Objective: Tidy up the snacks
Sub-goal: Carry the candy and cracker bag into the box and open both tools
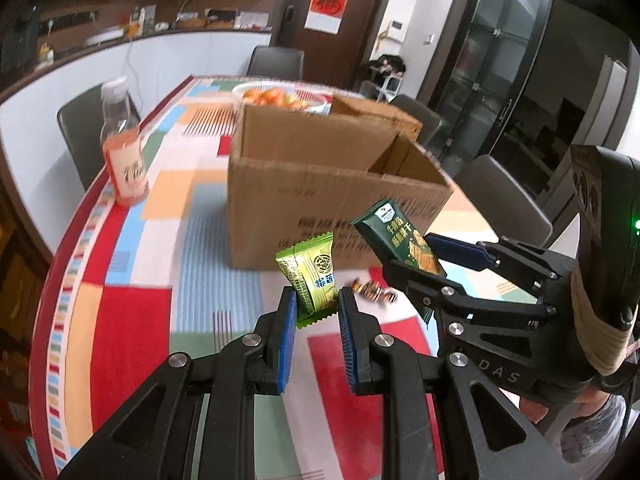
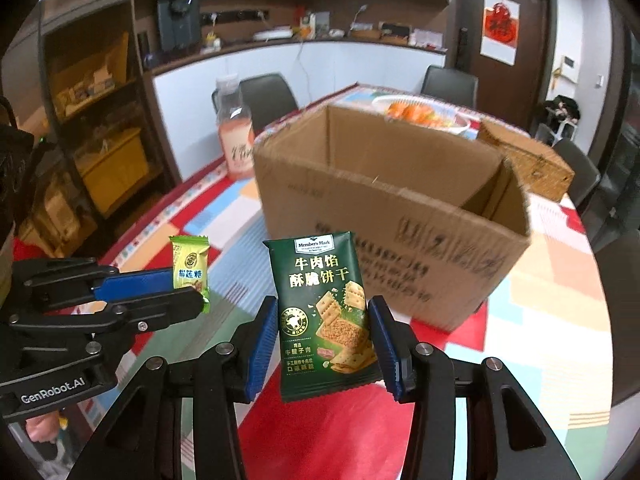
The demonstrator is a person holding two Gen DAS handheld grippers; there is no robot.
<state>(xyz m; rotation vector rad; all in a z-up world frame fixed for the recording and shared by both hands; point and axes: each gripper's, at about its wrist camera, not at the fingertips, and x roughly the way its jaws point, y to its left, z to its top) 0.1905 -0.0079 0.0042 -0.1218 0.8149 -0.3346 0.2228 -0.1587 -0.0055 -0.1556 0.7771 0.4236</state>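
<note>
My left gripper is shut on a small light-green candy packet, held upright above the table. The same candy packet shows at the left of the right wrist view, clamped in the left gripper. A dark green cracker packet stands upright with my right gripper shut on its lower half. In the left wrist view that cracker packet sticks up from the right gripper. An open cardboard box stands just beyond both packets.
A bottle of pink drink stands at the table's left edge. A bowl of orange fruit and a wicker basket sit behind the box. A small wrapped sweet lies on the patterned tablecloth. Chairs surround the table.
</note>
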